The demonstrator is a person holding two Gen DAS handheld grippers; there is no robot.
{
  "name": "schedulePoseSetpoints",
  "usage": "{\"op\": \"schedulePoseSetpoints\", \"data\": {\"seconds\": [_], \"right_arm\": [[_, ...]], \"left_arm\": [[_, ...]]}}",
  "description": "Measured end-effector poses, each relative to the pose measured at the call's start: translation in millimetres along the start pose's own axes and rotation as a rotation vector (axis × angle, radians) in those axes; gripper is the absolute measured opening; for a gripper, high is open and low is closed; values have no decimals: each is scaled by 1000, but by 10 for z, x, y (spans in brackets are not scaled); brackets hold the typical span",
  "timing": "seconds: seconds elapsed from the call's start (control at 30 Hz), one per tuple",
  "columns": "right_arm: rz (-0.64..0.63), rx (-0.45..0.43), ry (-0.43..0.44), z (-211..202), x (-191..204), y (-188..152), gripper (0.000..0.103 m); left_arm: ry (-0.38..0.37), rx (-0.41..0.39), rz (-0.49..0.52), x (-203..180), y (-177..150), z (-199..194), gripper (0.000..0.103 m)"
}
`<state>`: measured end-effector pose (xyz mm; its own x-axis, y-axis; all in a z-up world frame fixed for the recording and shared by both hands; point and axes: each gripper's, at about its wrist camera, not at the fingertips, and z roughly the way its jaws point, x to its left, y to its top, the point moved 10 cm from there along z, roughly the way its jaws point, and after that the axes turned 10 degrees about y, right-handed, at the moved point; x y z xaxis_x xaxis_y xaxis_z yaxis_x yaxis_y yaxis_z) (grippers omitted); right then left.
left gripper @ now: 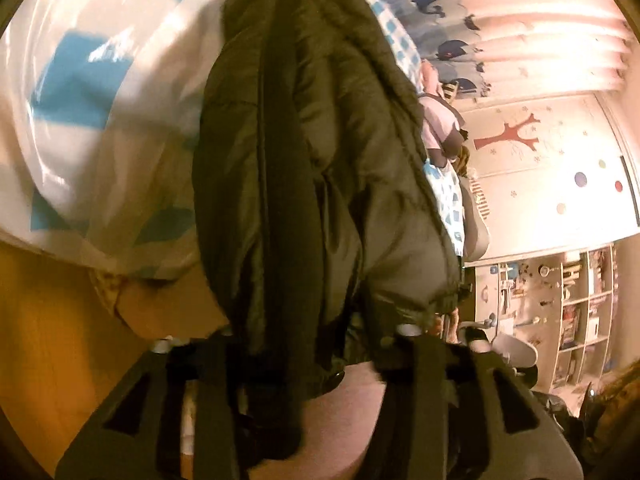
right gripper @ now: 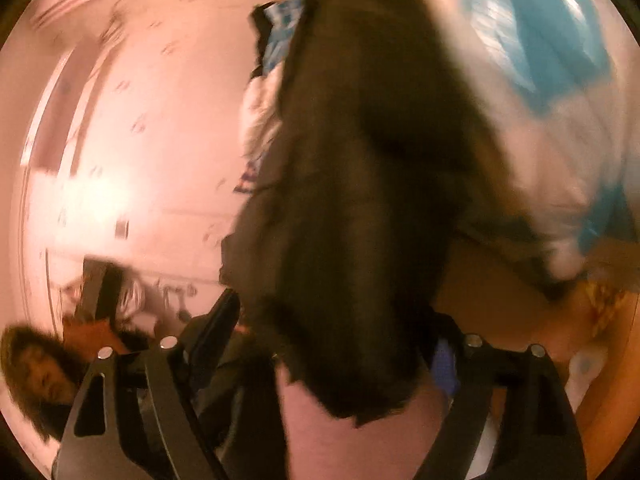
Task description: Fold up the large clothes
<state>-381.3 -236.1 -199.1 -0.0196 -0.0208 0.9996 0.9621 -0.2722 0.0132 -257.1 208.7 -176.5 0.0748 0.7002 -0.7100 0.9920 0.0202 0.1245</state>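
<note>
A dark olive padded jacket (left gripper: pixel 304 168) fills the middle of the left wrist view, bunched and lifted off the bed. My left gripper (left gripper: pixel 308 344) is shut on its edge; the cloth hides the fingertips. In the right wrist view, which is blurred by motion, the same jacket (right gripper: pixel 360 184) hangs between my right gripper's fingers (right gripper: pixel 332 340). That gripper is shut on the jacket's ragged lower edge. Both views are tilted sideways.
A white duvet with blue patches (left gripper: pixel 92 112) covers the bed behind the jacket, also in the right wrist view (right gripper: pixel 560 80). An orange wooden bed frame (left gripper: pixel 48 340) lies below it. Shelves (left gripper: pixel 576 308), curtains (left gripper: pixel 540 40) and a decorated wall (left gripper: pixel 532 140) stand at the right.
</note>
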Motion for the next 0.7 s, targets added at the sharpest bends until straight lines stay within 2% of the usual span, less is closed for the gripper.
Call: {"op": "schedulePoseSetpoints", "data": {"seconds": [0.03,0.1,0.13,0.17,0.23,0.27,0.37,0.5,0.6,0.7], "right_arm": [[0,-22,29,-10,-10,23,83],[-47,-51,77,-32,92,39,82],[-90,-58,81,-37,179,30,67],[-122,-62,66,-40,247,16,44],[-190,-67,79,-39,476,-40,27],[-229,-68,86,-43,615,-68,24],[-331,-81,134,-104,1050,-132,21],[-439,-131,277,-263,1600,-256,21],[-452,-171,370,-306,1765,-395,21],[-409,-209,414,-378,1647,-409,21]], "left_arm": [[8,4,-10,36,-9,42,53],[18,8,-22,49,-29,99,53],[29,-1,-17,33,-24,109,52],[43,-19,-6,-22,-32,110,36],[57,-46,10,-106,-21,60,20],[64,-65,13,-144,-9,11,14],[48,-139,41,-365,5,-254,9],[-5,-215,89,-732,-89,-639,7],[-52,-241,103,-873,-234,-836,7],[-75,-229,34,-722,-249,-810,7]]}}
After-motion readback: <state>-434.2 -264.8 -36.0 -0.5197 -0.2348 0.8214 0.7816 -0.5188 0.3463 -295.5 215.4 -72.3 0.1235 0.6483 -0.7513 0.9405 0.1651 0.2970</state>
